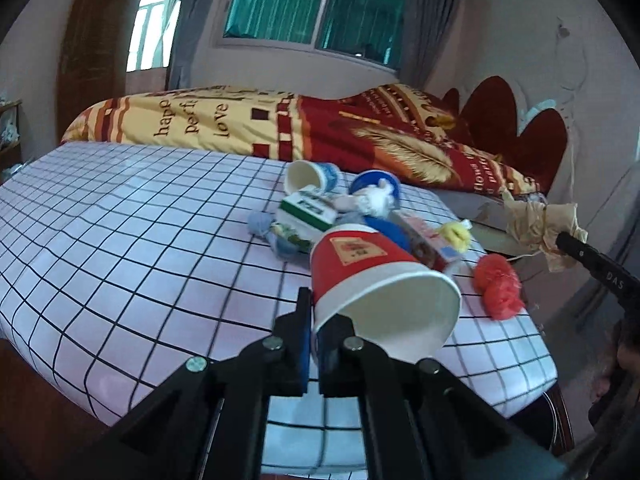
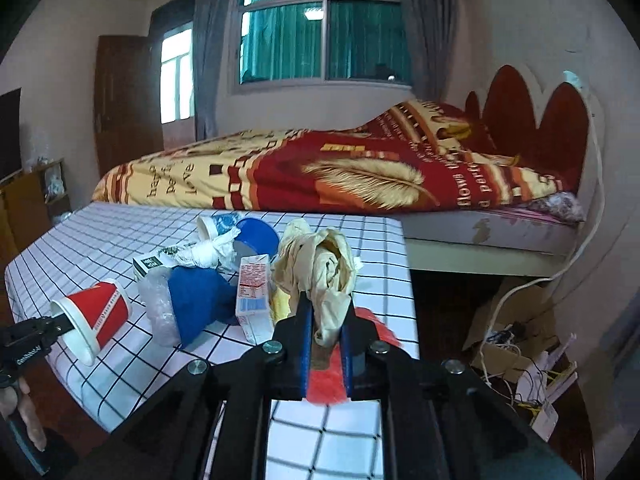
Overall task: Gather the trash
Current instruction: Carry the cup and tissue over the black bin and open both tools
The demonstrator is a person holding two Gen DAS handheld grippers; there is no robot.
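Both hands loaded — my left gripper point(image 1: 314, 344) is pinched shut on the rim of the red paper cup point(image 1: 372, 276), one finger inside the mouth and one on the outer wall, and the cup hangs tipped with its white opening toward me. My right gripper point(image 2: 326, 344) is clamped on the crumpled beige wrapper point(image 2: 320, 276), which bunches up above the fingers.

Taking the checked tablecloth point(image 1: 120, 240) as my landmark: the cup sits above its near edge, the wrapper above its right side, and the rest of the trash pile lies at the middle right of the cloth — a milk carton point(image 2: 252, 300), a blue cup point(image 2: 200, 300), a white wad point(image 2: 208, 252), a green-and-white box point(image 1: 308, 210) and a red plastic ball point(image 1: 498, 286) at the right edge.

I judge this is the carry-off. To do it well I keep the pinch firm on that thin rim — too hard and it buckles, too soft and it swings out. The wrapper is springy, so I lift it clear of the carton before moving sideways. No bin shows in either view, so I can't tell where these go.
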